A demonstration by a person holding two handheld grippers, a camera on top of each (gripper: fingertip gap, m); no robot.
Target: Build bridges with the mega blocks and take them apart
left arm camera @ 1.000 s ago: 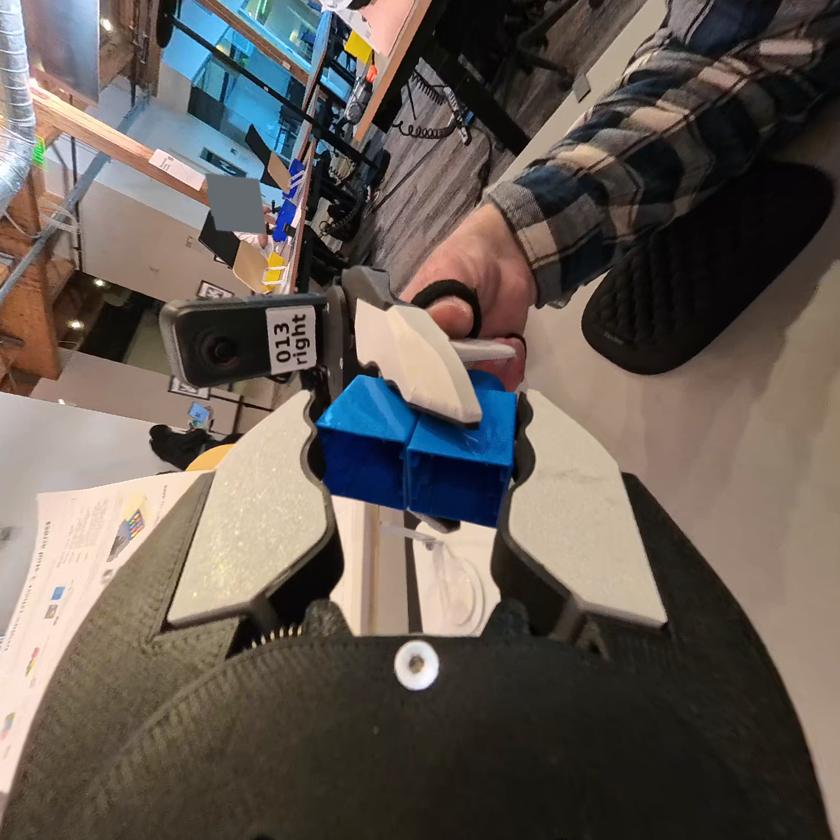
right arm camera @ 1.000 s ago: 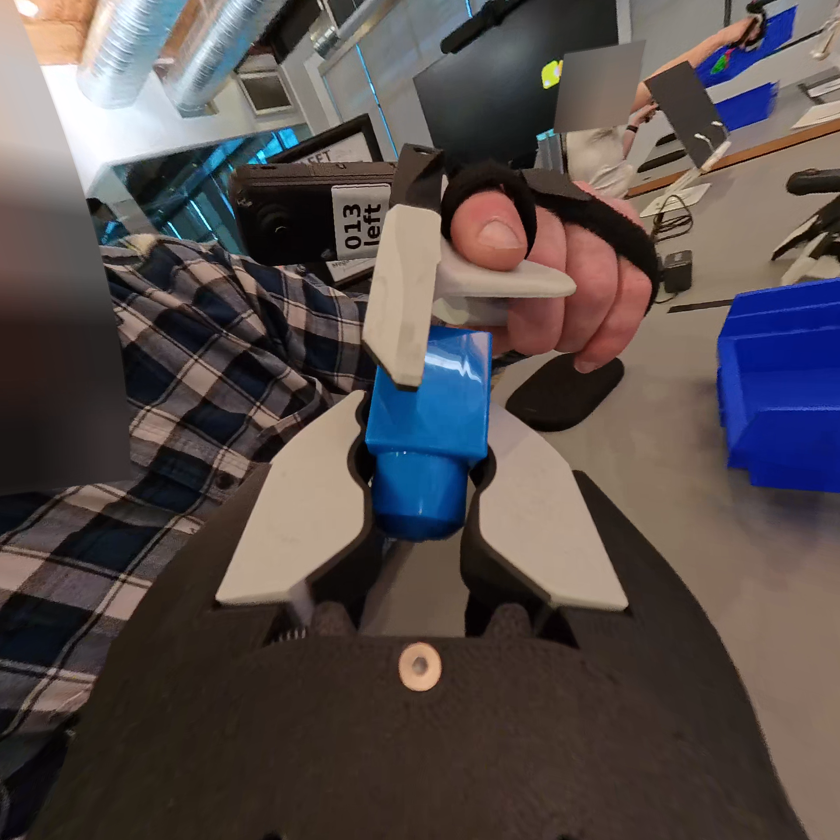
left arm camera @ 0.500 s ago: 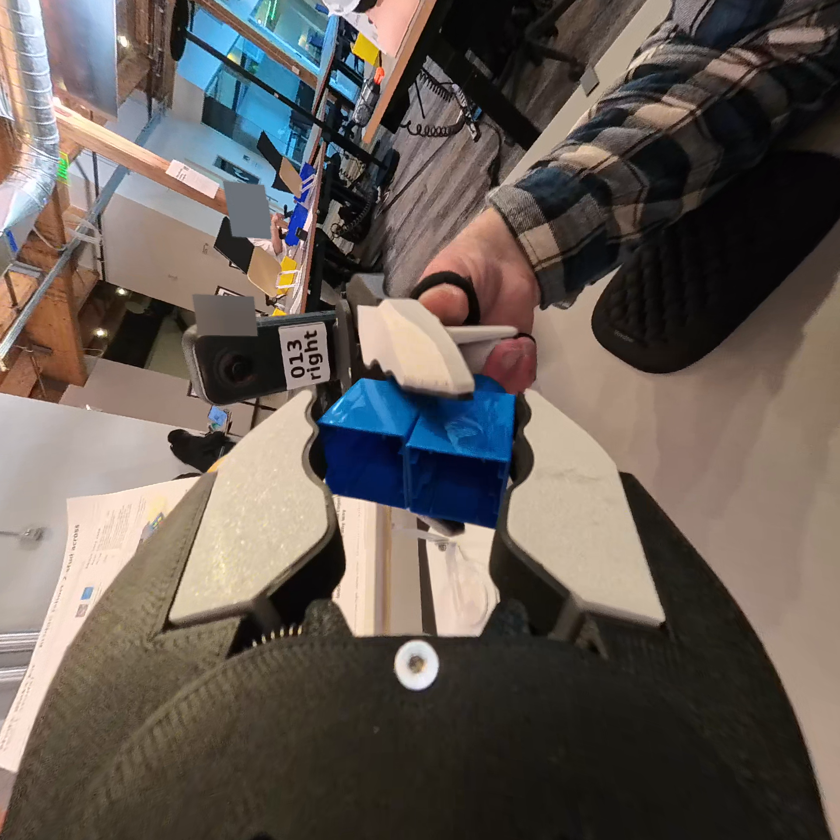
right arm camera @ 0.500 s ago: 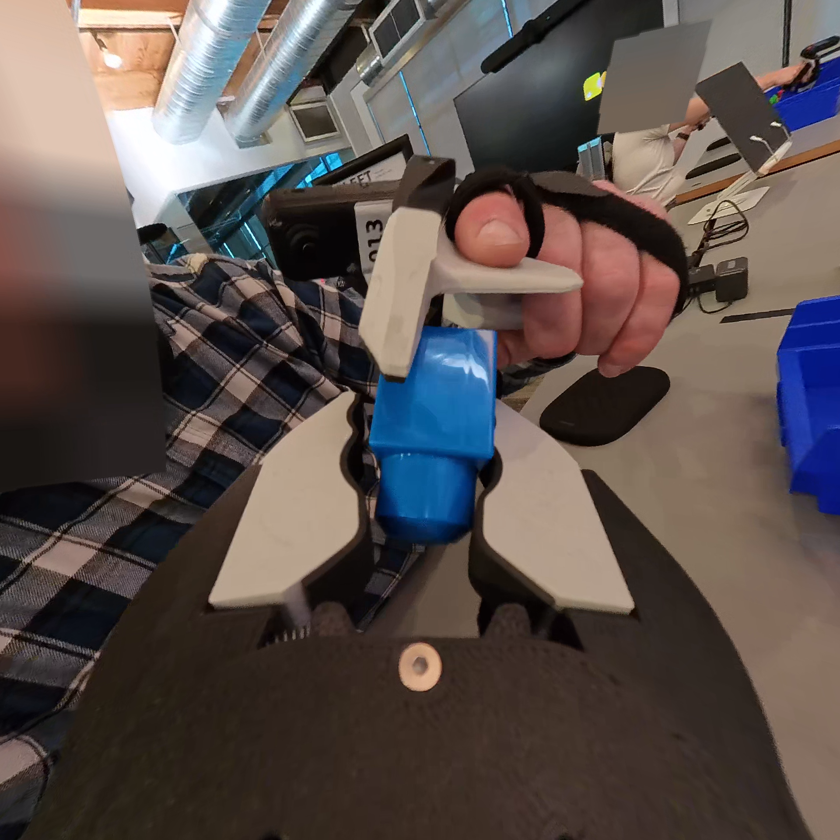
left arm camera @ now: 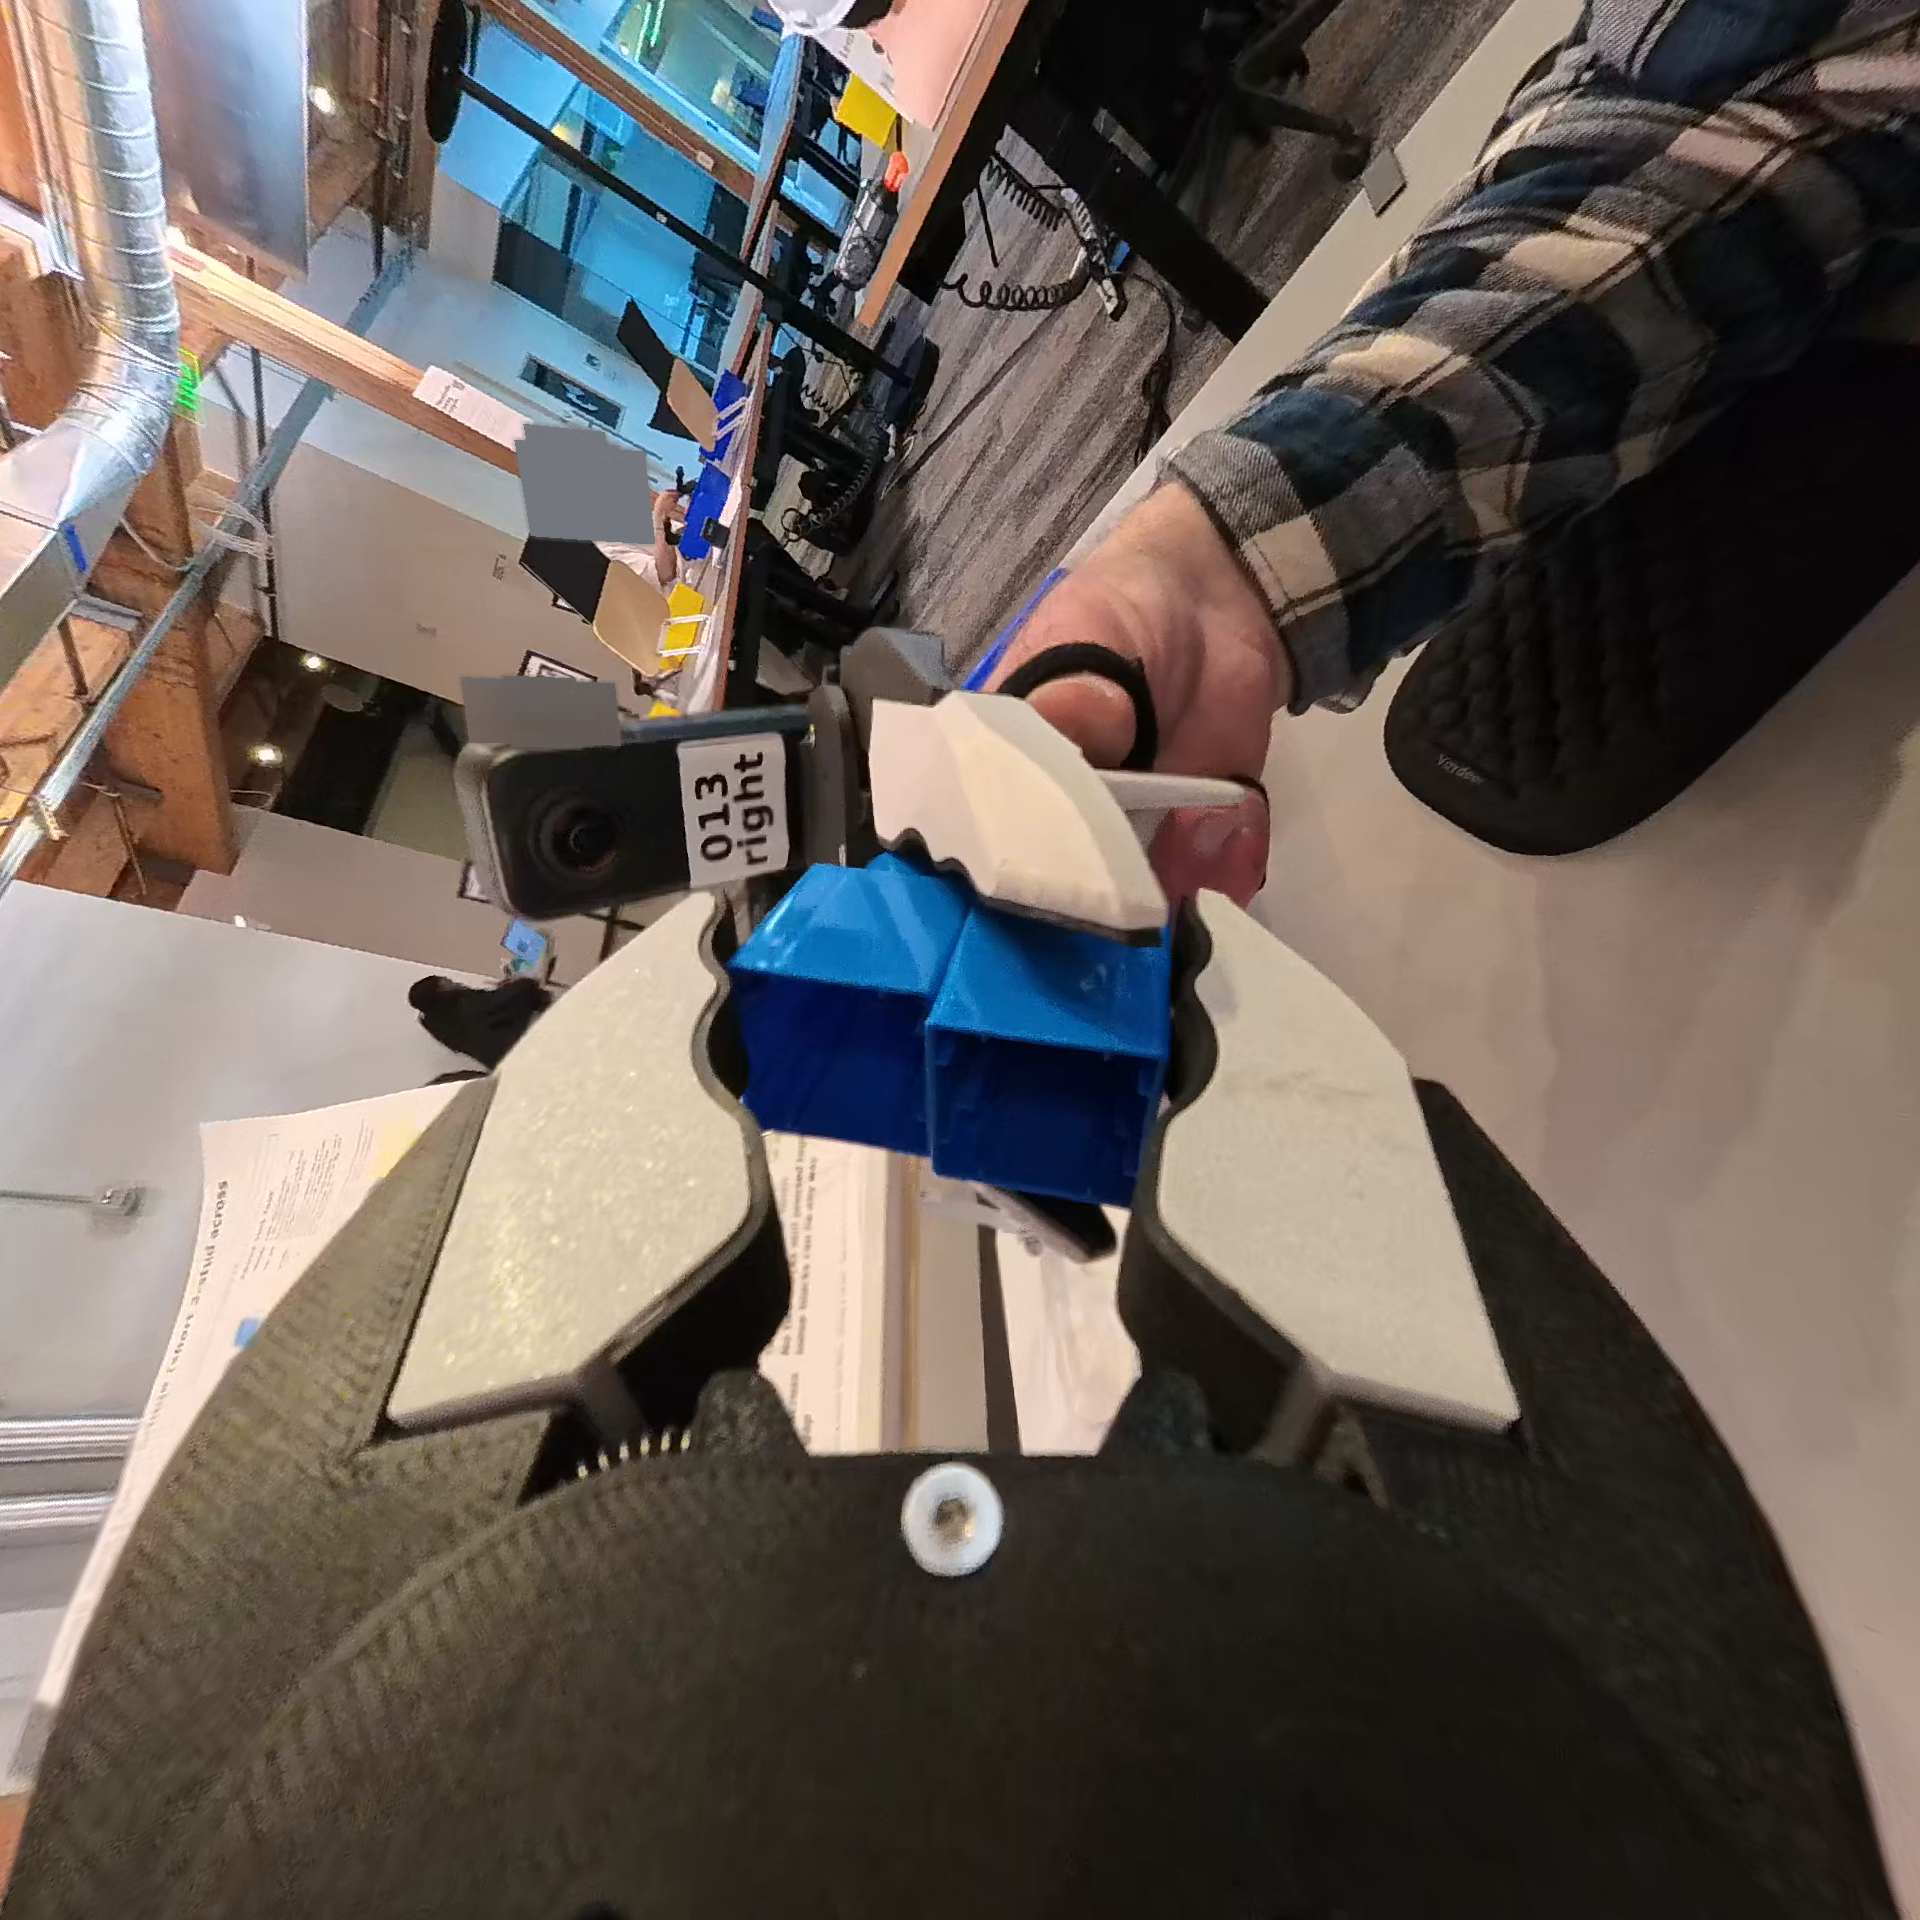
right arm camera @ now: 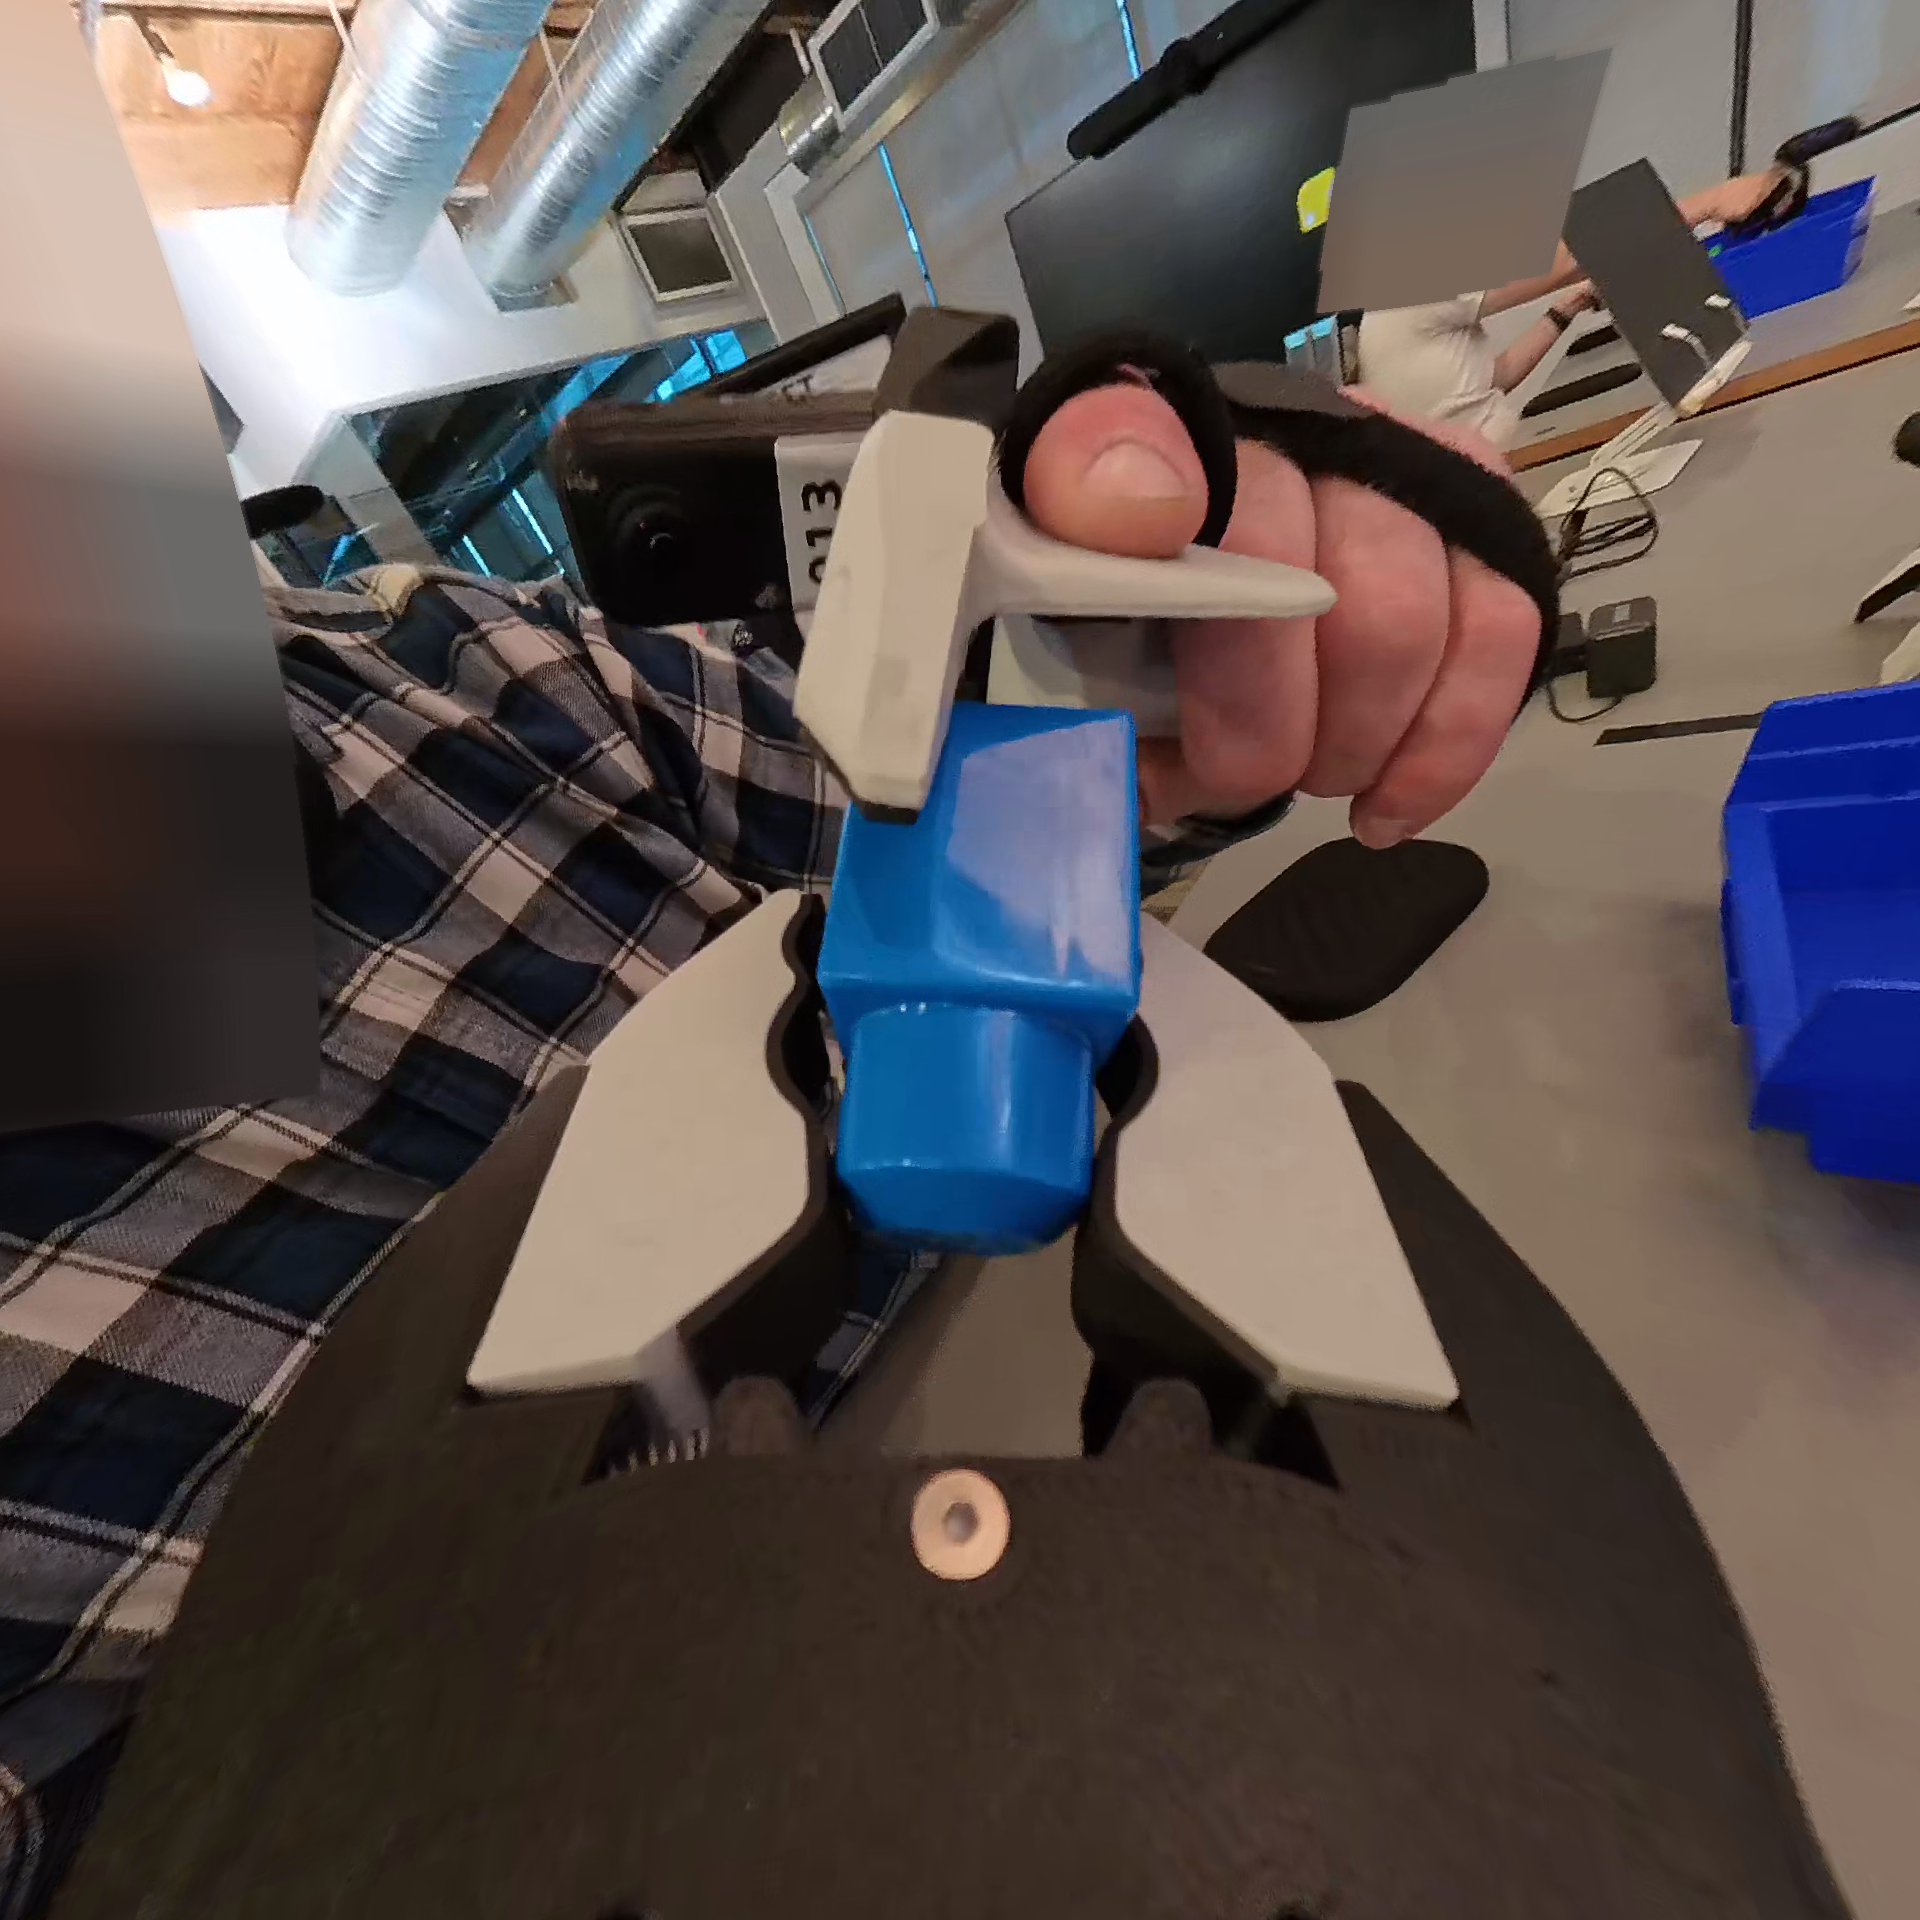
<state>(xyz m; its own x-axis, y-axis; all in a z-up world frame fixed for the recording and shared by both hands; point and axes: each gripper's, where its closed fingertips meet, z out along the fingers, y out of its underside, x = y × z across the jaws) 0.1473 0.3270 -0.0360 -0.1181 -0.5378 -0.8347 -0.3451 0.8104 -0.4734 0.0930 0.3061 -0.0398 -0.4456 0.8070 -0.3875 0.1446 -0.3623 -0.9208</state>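
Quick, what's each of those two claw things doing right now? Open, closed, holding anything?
Left gripper: closed across the width of the blue block, holding it.
Right gripper: around the same blue block's stud end; whether it presses cannot be told.

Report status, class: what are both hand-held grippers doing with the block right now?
Left hand-held gripper clamps the blue mega block across its width. Right hand-held gripper straddles its studded end, grip uncertain. Block held off the table, nothing in the way.

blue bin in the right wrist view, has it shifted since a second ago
Yes: the blue bin sits farther right and lower in view, though the table slid with it, so the camera moved.
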